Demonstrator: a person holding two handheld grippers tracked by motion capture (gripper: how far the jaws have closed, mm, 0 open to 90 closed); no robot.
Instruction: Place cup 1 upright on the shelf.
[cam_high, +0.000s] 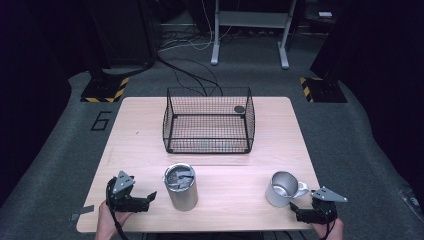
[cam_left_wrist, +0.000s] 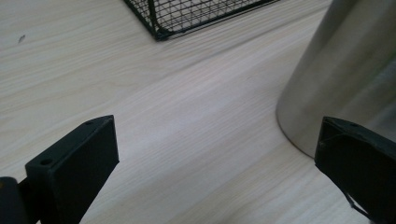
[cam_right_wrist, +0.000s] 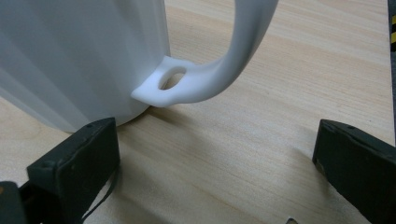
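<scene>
Resting wide open and empty at the table's (cam_high: 150, 145) near-left corner, the left gripper (cam_high: 148, 198) sits just beside the steel tumbler (cam_high: 181, 187), while rightward the white mug (cam_high: 283, 188) stands just before the equally open, empty right gripper (cam_high: 296, 210).

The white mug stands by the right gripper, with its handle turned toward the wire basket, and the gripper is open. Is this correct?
Not quite. The white mug does stand by the open right gripper, but its handle turns toward that gripper, away from the wire basket. The right gripper view shows the handle curving down just ahead of the parted jaws.
</scene>
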